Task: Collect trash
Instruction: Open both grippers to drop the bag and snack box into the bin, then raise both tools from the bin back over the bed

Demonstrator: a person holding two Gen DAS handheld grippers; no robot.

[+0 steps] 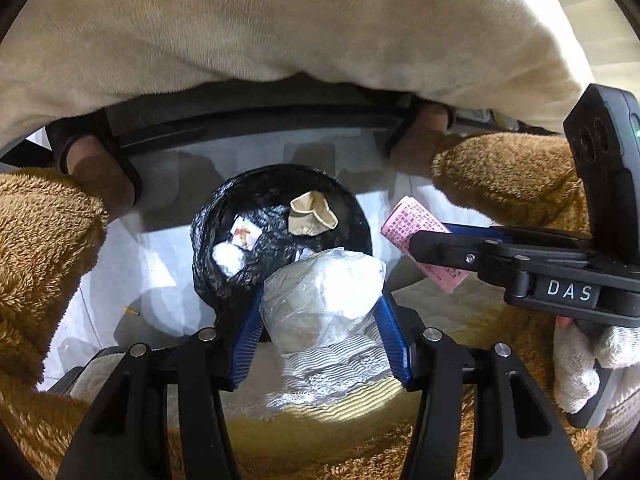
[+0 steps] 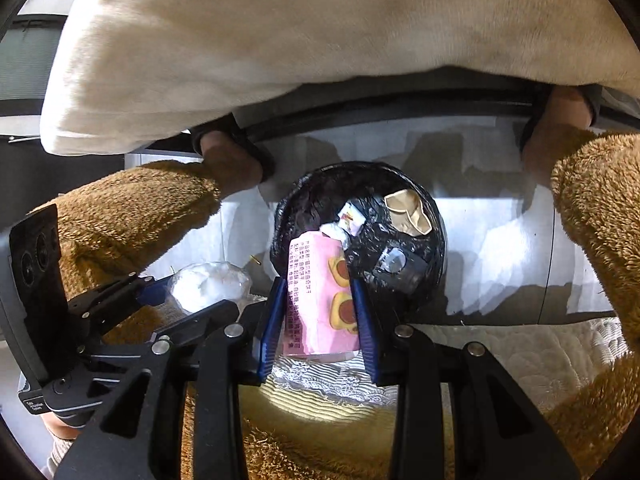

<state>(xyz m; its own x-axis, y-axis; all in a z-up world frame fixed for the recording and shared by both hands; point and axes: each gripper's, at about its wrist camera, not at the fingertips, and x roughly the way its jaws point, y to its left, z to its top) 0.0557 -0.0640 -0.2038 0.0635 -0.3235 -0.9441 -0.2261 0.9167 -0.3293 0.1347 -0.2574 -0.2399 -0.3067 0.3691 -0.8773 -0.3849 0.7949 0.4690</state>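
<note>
A round bin lined with a black bag (image 1: 224, 276) (image 2: 308, 196) stands on the pale floor below both grippers. Inside lie a crumpled tan paper cup (image 1: 310, 218) (image 2: 408, 212), a small printed wrapper (image 1: 245, 233) (image 2: 351, 213) and a white tissue wad (image 1: 228, 259). My left gripper (image 1: 320, 296) is shut on a clear plastic bag with white tissue inside (image 1: 324, 292) (image 2: 208, 284), over the bin's near rim. My right gripper (image 2: 322, 292) (image 1: 420, 244) is shut on a pink printed packet (image 2: 320, 304) (image 1: 408, 220), held over the bin.
A person's two feet in dark sandals (image 1: 96, 172) (image 2: 232, 160) stand behind the bin, with fuzzy brown trouser legs (image 1: 44, 248) (image 2: 600, 208) on either side and a cream garment (image 1: 280, 20) above. A white-gloved hand (image 1: 580, 364) holds the right gripper. A small yellow scrap (image 1: 131, 311) lies on the floor.
</note>
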